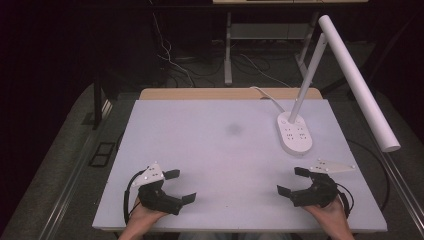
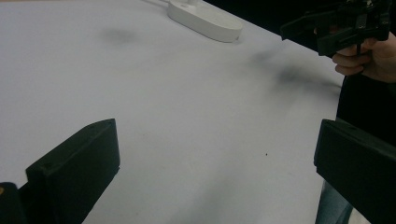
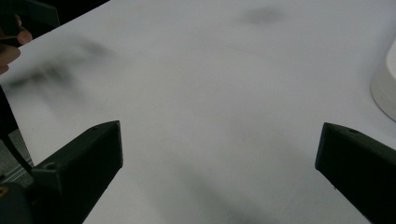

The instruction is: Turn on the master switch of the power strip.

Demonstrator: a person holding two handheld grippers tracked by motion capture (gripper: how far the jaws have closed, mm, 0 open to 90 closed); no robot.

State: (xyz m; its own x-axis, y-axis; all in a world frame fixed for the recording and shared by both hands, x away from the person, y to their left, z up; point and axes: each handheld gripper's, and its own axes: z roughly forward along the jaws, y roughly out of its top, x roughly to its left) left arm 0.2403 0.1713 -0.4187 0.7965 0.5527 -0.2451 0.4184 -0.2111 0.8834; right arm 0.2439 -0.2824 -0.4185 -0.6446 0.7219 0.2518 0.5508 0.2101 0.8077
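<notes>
With both sets of fingers spread and holding nothing, my right gripper (image 1: 289,181) sits nearer the lamp base (image 1: 294,132), which lies at its twelve o'clock. Left gripper (image 1: 181,185) is well apart; the base's long axis seems to run six-to-twelve on the bench (image 1: 215,150).

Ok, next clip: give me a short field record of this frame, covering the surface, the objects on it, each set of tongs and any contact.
surface: white table top, faint dark smudge near its middle
object: white desk lamp, oval base at far right of the table, tubular head reaching out past the right edge
left tongs: open, nothing between the jaws, near left edge
right tongs: open, nothing between the jaws, near right edge, nearer the lamp base
contact: neither set touches the lamp
hands: one on each set, at the near edge
</notes>
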